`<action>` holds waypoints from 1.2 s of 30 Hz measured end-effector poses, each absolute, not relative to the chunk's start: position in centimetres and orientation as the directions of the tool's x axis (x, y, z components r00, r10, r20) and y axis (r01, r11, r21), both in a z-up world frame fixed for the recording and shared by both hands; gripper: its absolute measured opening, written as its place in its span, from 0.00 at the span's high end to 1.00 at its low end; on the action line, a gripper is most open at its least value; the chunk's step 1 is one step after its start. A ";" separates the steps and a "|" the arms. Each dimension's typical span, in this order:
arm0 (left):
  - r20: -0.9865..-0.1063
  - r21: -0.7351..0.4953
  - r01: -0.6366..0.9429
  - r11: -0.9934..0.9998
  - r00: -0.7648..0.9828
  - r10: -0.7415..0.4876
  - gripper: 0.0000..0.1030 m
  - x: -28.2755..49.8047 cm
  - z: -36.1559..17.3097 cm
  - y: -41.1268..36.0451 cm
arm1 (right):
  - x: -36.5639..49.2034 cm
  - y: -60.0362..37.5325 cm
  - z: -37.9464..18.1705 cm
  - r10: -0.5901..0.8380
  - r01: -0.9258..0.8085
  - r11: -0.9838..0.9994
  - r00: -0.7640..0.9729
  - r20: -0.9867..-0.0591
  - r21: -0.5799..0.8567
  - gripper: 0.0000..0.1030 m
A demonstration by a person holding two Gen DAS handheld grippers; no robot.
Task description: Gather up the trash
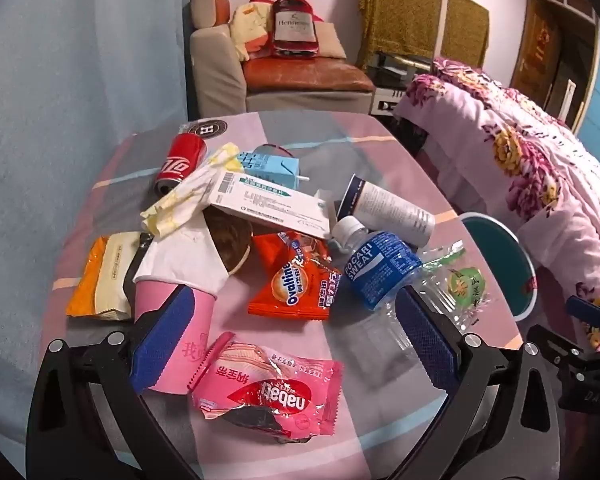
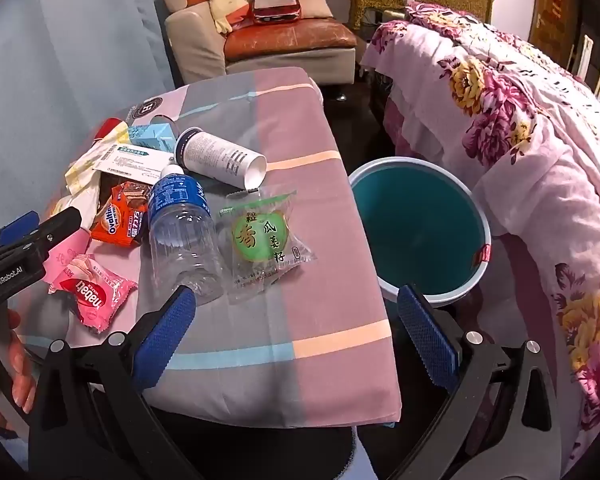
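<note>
Trash (image 1: 296, 280) lies beneath both spread, hovering grippers.

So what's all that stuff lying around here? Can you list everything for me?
red soda can: one, lying at the table's far left
light blue drink carton: one, beside the can
white medicine box: one, atop the pile
white paper cup: one, lying on its side
clear plastic bottle with blue label: one, lying mid-table
orange Ovaltine wrapper: one, centre
pink wafer wrapper: one, near edge
clear packet with green print: one, right of the bottle
pink paper cup: one, tipped over, left
orange-and-cream packet: one, far left
teal bin with white rim: one, beside the table
left gripper: black, blue pads, jaws open
right gripper: same, jaws open
</note>
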State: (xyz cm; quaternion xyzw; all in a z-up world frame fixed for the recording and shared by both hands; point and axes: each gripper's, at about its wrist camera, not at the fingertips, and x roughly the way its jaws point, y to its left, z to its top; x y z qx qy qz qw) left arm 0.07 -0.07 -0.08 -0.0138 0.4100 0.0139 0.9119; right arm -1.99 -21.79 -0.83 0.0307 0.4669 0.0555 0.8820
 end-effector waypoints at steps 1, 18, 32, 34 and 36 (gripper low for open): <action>-0.750 -0.014 -0.037 0.999 0.662 0.014 0.03 0.1 -0.1 -0.1 | -2.0 -21.8 -0.8 0.126 -0.069 0.992 0.561 -0.818 0.106 0.06; -0.749 -0.032 0.003 0.999 0.662 -0.026 0.03 -0.5 0.5 -0.6 | -1.5 -22.7 0.0 0.128 -0.047 0.991 0.568 -0.813 0.124 0.06; -0.754 -0.032 -0.002 0.999 0.657 -0.023 0.03 -0.6 0.3 -0.5 | -1.1 -22.5 0.0 0.133 -0.042 0.990 0.561 -0.817 0.132 0.06; -0.756 -0.026 -0.003 1.000 0.655 -0.018 0.03 -0.6 0.2 -0.4 | -1.1 -22.4 -0.1 0.138 -0.046 0.990 0.556 -0.820 0.135 0.06; -0.757 -0.025 0.001 1.000 0.653 -0.019 0.03 -0.4 0.0 -0.3 | -1.0 -22.4 -0.1 0.139 -0.045 0.990 0.554 -0.821 0.137 0.06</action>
